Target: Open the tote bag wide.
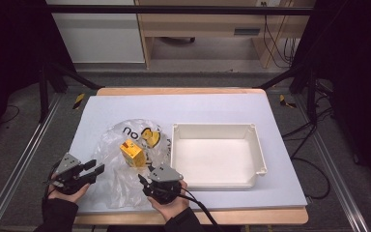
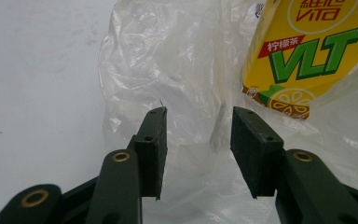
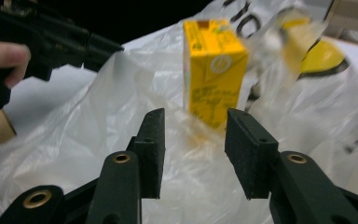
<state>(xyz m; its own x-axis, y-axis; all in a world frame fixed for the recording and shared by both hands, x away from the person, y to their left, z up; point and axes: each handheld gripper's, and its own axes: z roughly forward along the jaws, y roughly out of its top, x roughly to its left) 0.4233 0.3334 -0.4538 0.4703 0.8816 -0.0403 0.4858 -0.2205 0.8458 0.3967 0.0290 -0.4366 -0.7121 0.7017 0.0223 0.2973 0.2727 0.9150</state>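
While the yellow carton (image 1: 131, 153) stands on the clear plastic bag (image 1: 118, 186) on the bench (image 1: 280, 188), the left hand-held gripper (image 1: 99, 167) and right hand-held gripper (image 1: 145, 175) flank the bag's near part, jaws apart and holding nothing.

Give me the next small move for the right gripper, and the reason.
Probably ease the right gripper forward around the yellow lemon tea carton: its jaws stand open with nothing between them, and the carton stands just ahead on the plastic bag.

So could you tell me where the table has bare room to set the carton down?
Free: the white tray interior, the table strip behind bag and tray, and the right edge. Crowded: front left, where the plastic bag, drink carton and both tongs sit.
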